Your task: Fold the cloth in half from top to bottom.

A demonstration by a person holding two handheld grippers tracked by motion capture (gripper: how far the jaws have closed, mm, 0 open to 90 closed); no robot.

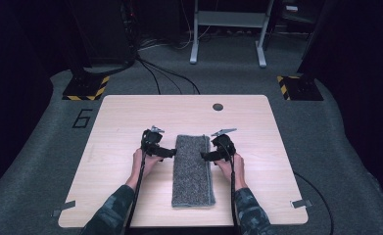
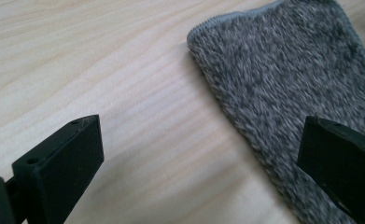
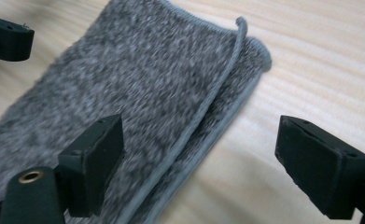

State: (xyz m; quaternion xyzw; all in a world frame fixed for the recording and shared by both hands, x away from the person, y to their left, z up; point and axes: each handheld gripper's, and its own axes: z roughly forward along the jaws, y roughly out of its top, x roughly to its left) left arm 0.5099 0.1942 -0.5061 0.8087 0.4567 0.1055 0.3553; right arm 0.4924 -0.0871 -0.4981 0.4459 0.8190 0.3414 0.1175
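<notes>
A folded grey towel (image 1: 194, 169) lies lengthwise at the centre of the wooden table (image 1: 120, 122) in the high view. The left gripper (image 1: 172, 152) sits at the towel's left edge, jaws spread wide with nothing between them. The right gripper (image 1: 204, 156) sits at its right edge, jaws likewise wide apart, straddling the layered hem without pinching it.

– Where are my hands?

– My left hand (image 1: 144, 164) sits at about seven o'clock, my right hand (image 1: 229, 165) at five. Both forearms come in from six.

– And the grippers?

– My left gripper (image 1: 169, 152) points toward three, jaws wide apart. My right gripper (image 1: 206, 155) points toward nine, jaws wide apart too.
</notes>
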